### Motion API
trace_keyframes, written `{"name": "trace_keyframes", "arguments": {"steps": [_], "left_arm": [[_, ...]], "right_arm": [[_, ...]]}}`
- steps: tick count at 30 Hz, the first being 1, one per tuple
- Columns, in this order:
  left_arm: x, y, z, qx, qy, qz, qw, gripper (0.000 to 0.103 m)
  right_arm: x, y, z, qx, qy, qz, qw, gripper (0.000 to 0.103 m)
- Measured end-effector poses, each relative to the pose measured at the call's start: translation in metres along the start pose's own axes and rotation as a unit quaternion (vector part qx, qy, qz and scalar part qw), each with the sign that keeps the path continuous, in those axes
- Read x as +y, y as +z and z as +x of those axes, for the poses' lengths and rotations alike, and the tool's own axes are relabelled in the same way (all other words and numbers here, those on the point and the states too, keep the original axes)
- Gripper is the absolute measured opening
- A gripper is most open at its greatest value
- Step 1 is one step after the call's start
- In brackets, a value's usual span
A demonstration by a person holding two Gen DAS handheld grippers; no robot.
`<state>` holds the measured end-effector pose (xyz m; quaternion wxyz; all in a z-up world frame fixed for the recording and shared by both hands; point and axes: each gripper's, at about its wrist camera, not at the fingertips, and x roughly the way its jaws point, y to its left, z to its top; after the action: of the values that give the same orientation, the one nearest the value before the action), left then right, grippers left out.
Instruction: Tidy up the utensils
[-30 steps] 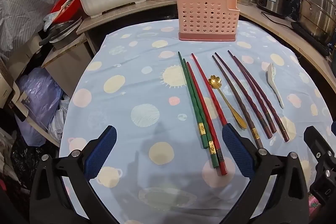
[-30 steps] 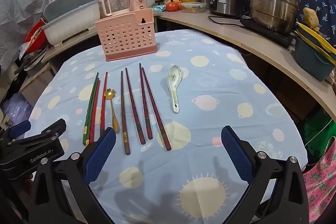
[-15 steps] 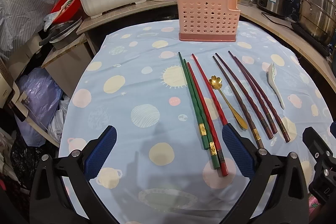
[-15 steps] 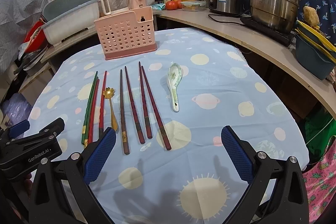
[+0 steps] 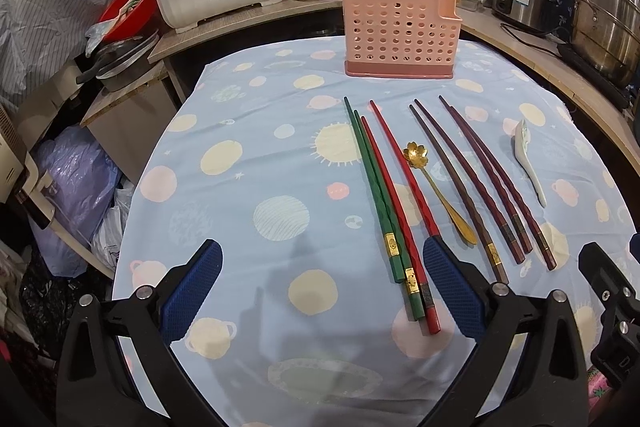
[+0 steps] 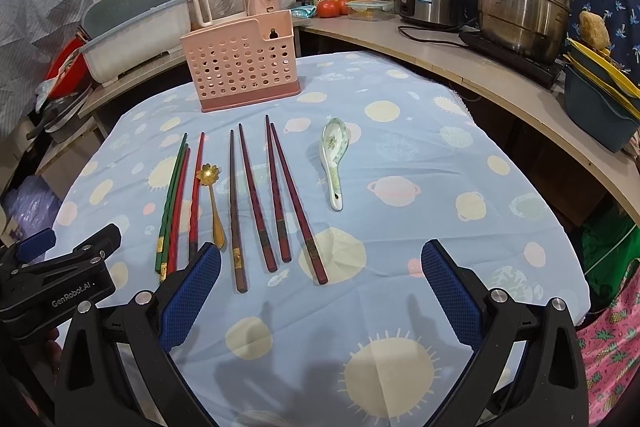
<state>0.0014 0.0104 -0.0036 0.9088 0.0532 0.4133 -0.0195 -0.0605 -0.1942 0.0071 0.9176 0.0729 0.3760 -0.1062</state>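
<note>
- Worktop [image 6: 420, 163] under a blue cloth printed with suns and planets
- Pink perforated holder [image 6: 240, 61] upright at the far edge, empty as far as visible
- Left gripper [image 5: 320, 281] marked "GenRobot.AI", fingers spread wide, empty; red and green chopsticks [image 5: 384, 203] ending just inside the right finger [image 5: 450, 287]
- Right gripper [image 6: 320, 291] likewise agape, dark chopsticks [image 6: 276, 199] ahead between the fingers
- White spoon [image 6: 334, 159] further right, gold spoon [image 6: 212, 199] leftward

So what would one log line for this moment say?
left gripper: open, empty | right gripper: open, empty | chopsticks, gold spoon, ceramic spoon: on tablecloth | pink holder: upright
</note>
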Motion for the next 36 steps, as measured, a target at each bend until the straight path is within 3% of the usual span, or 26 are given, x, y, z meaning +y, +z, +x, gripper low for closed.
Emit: {"name": "trace_keyframes", "arguments": {"steps": [36], "left_arm": [[0.011,-0.011,0.003,-0.001,-0.002,-0.011,0.9999,0.096]], "right_arm": [[0.011,-0.007,0.000,0.002,0.009,-0.012,1.000,0.097]]}}
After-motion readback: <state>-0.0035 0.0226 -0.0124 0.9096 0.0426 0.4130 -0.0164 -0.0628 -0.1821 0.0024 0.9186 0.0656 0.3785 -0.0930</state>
